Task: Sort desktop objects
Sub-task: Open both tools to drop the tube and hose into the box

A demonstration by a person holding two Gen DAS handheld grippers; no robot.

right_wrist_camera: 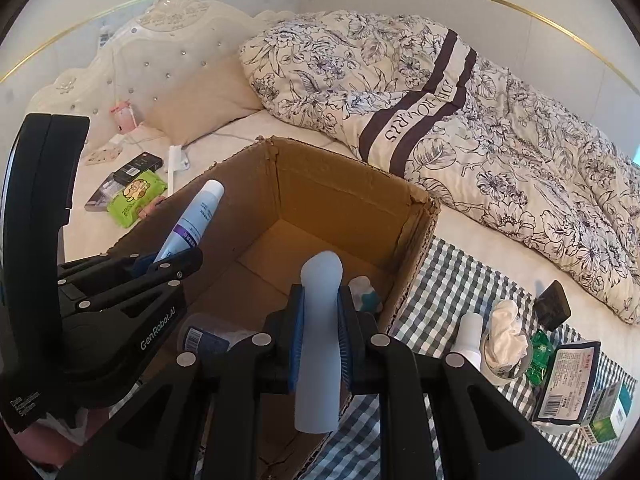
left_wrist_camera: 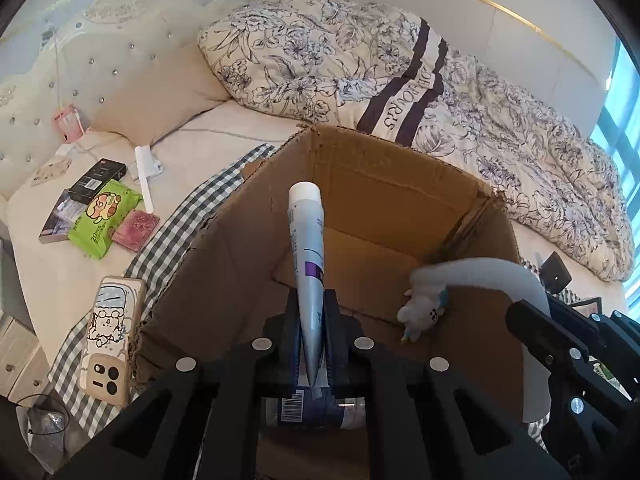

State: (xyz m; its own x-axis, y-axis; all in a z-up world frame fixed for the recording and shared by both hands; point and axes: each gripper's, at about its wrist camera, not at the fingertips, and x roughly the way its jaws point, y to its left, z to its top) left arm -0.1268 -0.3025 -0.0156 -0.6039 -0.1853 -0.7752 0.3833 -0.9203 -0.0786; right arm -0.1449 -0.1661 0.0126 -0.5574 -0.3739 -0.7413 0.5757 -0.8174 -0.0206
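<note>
An open cardboard box (left_wrist_camera: pixel 360 184) (right_wrist_camera: pixel 340 196) stands on a checked cloth on the bed. My left gripper (left_wrist_camera: pixel 311 300) (right_wrist_camera: pixel 168 258) is over the box's left side, shut on a silver-blue tube (left_wrist_camera: pixel 308 264) (right_wrist_camera: pixel 196 220) with a white cap that points up and away. My right gripper (right_wrist_camera: pixel 320 296) is above the box's near right corner. It is shut on a long pale grey soft toy (right_wrist_camera: pixel 320 320) (left_wrist_camera: pixel 472 270), whose small plush head hangs down into the box. A dark bottle with a barcode (left_wrist_camera: pixel 312 410) (right_wrist_camera: pixel 204 338) lies on the box floor.
Left of the box lie a phone in a cartoon case (left_wrist_camera: pixel 108 332), a green wipes pack (left_wrist_camera: pixel 104 216) and small boxes. On the checked cloth (right_wrist_camera: pixel 460 280) to the right are a white bottle (right_wrist_camera: pixel 468 336), a cup with tissue (right_wrist_camera: pixel 506 344), a black pouch (right_wrist_camera: pixel 566 380) and a green carton (right_wrist_camera: pixel 608 416). A floral quilt (right_wrist_camera: pixel 440 100) lies behind.
</note>
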